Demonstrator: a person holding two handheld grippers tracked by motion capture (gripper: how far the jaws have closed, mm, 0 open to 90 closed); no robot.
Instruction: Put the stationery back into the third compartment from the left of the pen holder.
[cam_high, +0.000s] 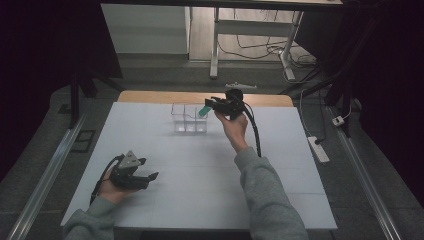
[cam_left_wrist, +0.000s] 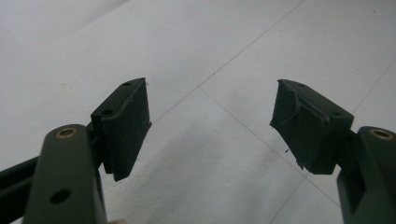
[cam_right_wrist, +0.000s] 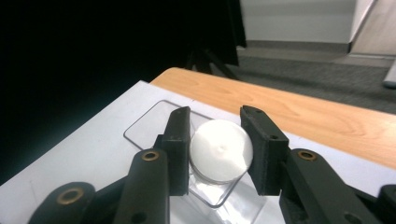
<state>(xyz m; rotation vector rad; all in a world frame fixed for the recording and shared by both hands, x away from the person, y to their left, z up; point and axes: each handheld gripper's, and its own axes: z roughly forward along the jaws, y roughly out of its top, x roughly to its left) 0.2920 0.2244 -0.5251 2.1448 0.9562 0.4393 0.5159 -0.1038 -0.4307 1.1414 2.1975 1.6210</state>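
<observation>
- The right gripper was held out over the far part of the table, at the clear plastic box that stood near the table's far edge
- Between its jaws sat a small tube with a white round end; in the high view the same tube showed teal, tilted over the right-hand end of the box
- In the right gripper view both pads lay along the edges of the white end, the left pad overlapping it; whether they still pressed on it I could not tell
- The tube's end hung above an open compartment of the box; which compartment it was I could not tell
- The left gripper rested in the person's left hand low over the near left part of the table, well apart from the box
- Its jaws stood spread wide with nothing between them, bare white table showing in the gap
</observation>
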